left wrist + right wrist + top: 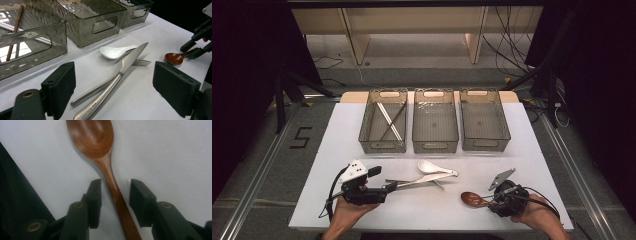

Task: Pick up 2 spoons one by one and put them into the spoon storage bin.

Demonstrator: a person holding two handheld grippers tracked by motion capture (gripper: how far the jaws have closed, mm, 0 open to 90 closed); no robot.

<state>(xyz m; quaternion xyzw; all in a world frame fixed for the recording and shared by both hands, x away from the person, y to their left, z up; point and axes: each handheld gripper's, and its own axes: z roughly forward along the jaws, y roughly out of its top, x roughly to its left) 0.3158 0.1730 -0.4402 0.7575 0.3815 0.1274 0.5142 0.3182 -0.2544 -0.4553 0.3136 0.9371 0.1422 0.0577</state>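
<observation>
A brown wooden spoon [472, 199] [92, 137] lies on the white table [422, 210] at the front right. The jaws of my right gripper [495, 198] [116, 192] stand on either side of its handle, with a gap on each side. Near the table's middle lie a steel knife [422, 180] [127, 62], a fork [141, 62] under it and a white ceramic spoon [432, 166] [115, 52]. My left gripper [388, 187] [117, 85] is wide open at the handle ends of the knife and fork, touching neither.
Three smoky clear bins stand in a row at the back: the left bin [382, 146] holds chopsticks [389, 120], while the middle bin [435, 145] and right bin [486, 145] hold nothing. Cables and stands surround the table.
</observation>
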